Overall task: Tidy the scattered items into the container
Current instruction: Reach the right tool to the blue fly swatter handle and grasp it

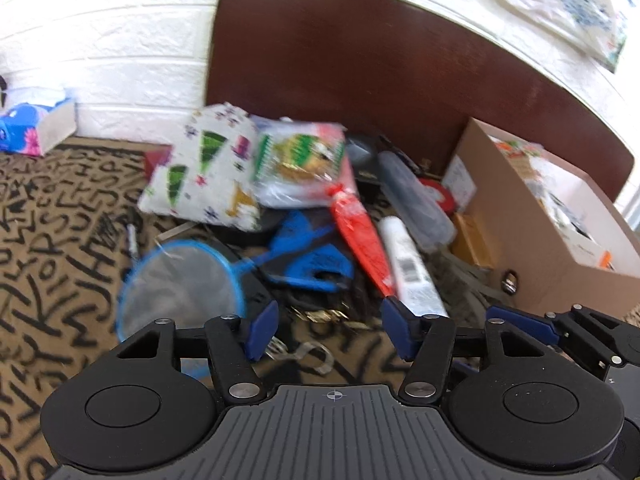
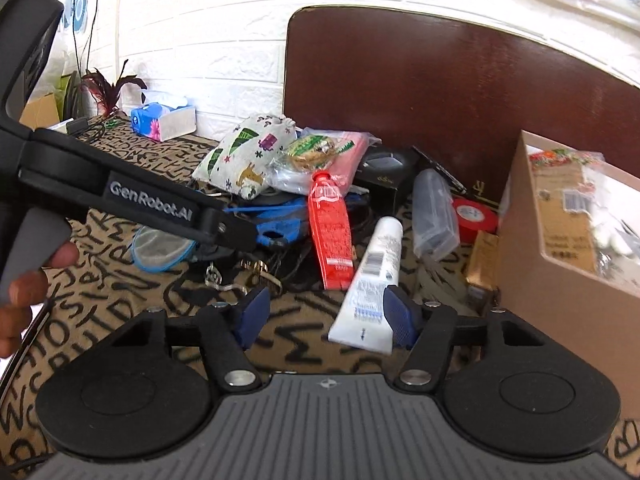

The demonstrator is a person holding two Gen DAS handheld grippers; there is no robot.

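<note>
A pile of items lies on a letter-patterned cloth: a white tube (image 1: 412, 268) (image 2: 372, 280), a red tube (image 1: 360, 236) (image 2: 330, 228), a blue mesh strainer (image 1: 180, 284) (image 2: 160, 248), a printed pouch (image 1: 204, 168) (image 2: 248, 156), a snack bag (image 1: 304, 160) (image 2: 320, 152) and a clear case (image 1: 416, 200) (image 2: 434, 212). The cardboard box (image 1: 532, 248) (image 2: 560, 288) stands at the right with packets inside. My left gripper (image 1: 328, 332) is open and empty above the near edge of the pile. My right gripper (image 2: 324, 316) is open, its right finger (image 2: 398, 316) beside the white tube's lower end.
A dark brown board (image 1: 360, 60) (image 2: 440, 80) leans against the white brick wall behind the pile. A tissue box (image 1: 36, 124) (image 2: 164, 120) sits at the far left. A red tape roll (image 2: 476, 216), a black box (image 2: 384, 176) and a small gold box (image 2: 484, 256) lie near the cardboard box.
</note>
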